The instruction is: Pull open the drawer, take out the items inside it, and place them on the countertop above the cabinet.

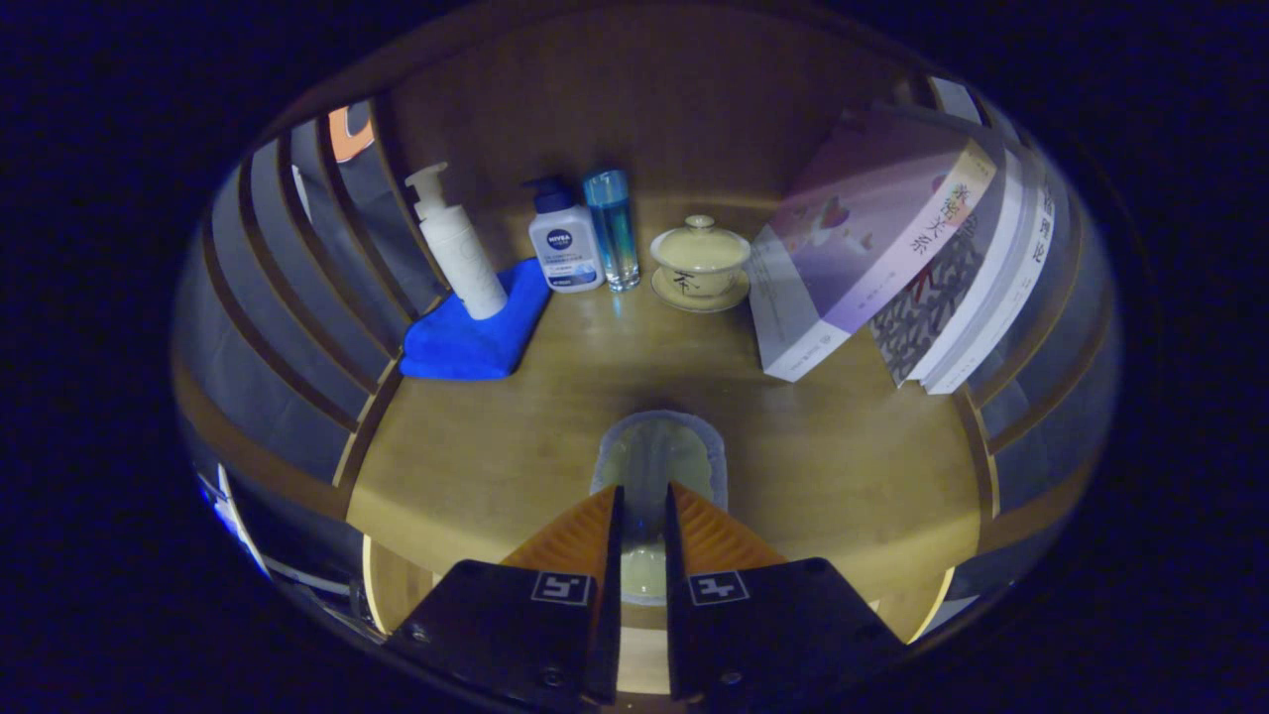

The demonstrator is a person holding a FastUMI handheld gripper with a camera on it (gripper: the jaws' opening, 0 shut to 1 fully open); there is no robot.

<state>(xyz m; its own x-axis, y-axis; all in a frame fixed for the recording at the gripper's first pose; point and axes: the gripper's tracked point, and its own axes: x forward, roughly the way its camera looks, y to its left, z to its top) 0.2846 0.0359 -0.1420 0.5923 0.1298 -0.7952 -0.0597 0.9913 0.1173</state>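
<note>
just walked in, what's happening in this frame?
The gripper holds a pale translucent pouch-like item between its fingers, which are closed narrowly on it, over the wooden countertop. Beyond the fingers stand a white pump bottle on a folded blue cloth, a blue-capped white bottle, a clear blue tube, a cream lidded tea bowl and leaning books.

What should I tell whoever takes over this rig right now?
Gripper: fingers nearly together, pinching a pale translucent packet, held over the countertop.
On the countertop beyond: white pump bottle on a blue cloth, a second pump bottle, clear blue bottle, lidded cup on saucer, leaning books.
Done: packet lifted up.
Left: set it down, release, check the drawer for more.
</note>
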